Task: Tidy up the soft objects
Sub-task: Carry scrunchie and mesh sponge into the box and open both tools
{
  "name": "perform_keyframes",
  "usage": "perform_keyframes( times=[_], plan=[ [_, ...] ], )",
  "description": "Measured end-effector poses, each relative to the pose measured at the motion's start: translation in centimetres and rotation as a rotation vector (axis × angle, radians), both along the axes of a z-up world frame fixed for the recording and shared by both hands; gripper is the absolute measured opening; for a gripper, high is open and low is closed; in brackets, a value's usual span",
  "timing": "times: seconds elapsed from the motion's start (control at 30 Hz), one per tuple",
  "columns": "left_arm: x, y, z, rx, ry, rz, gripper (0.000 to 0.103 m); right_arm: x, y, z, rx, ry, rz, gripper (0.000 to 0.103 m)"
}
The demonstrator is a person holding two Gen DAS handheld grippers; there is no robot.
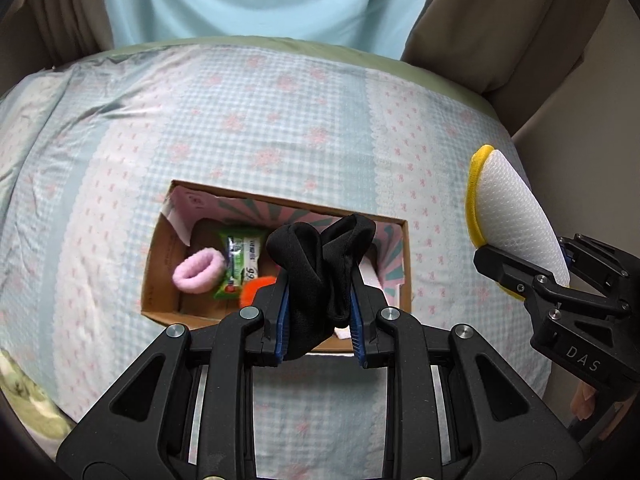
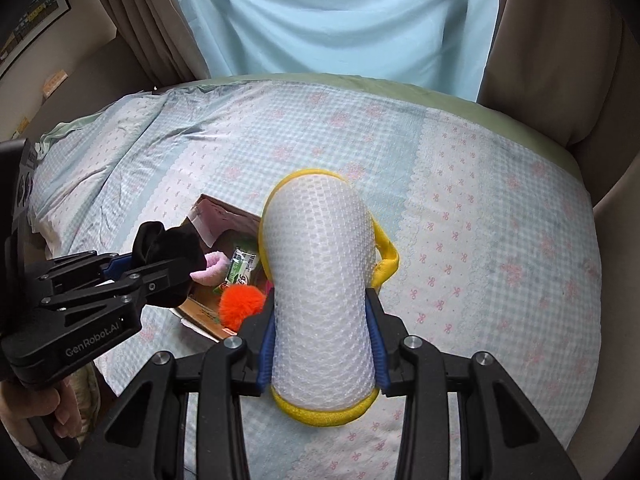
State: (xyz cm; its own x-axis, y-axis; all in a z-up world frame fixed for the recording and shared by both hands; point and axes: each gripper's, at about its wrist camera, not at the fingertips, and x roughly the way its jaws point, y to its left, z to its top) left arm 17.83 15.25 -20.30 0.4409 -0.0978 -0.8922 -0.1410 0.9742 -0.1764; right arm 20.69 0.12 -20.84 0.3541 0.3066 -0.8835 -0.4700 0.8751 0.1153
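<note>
My left gripper (image 1: 320,316) is shut on a black sock (image 1: 320,264) and holds it above the near edge of an open cardboard box (image 1: 160,264) on the bed. The box holds a pink hair scrunchie (image 1: 198,270), a green snack packet (image 1: 240,264) and an orange pom-pom (image 1: 254,288). My right gripper (image 2: 324,340) is shut on a white mesh sponge with a yellow rim (image 2: 320,280), held above the bed to the right of the box (image 2: 200,312). The sponge also shows in the left wrist view (image 1: 512,220), and the sock in the right wrist view (image 2: 168,252).
The bed cover (image 1: 280,120) is pale blue check with pink flowers. A light blue curtain (image 1: 260,0) and beige curtains (image 2: 560,60) hang behind the bed. The bed's right edge (image 1: 520,148) lies close to the right gripper.
</note>
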Motion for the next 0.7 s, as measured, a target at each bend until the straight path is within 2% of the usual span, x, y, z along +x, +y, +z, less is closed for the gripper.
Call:
perform_keyframes(
  times=[0.3,0.53,0.7],
  plan=[
    [0.7,6.4,-5.3,0.021,0.106,-0.088,0.021,0.7,4.8,-4.6,0.047,0.127,-0.165,0.036],
    [2.5,8.1,-8.9,0.027,0.161,-0.126,0.021,1.6,4.6,-8.8,0.066,0.250,-0.280,0.036],
    [4.0,7.6,-10.5,0.037,0.182,-0.155,0.021,2.6,4.0,-11.5,0.080,0.310,-0.315,0.036]
  ],
)
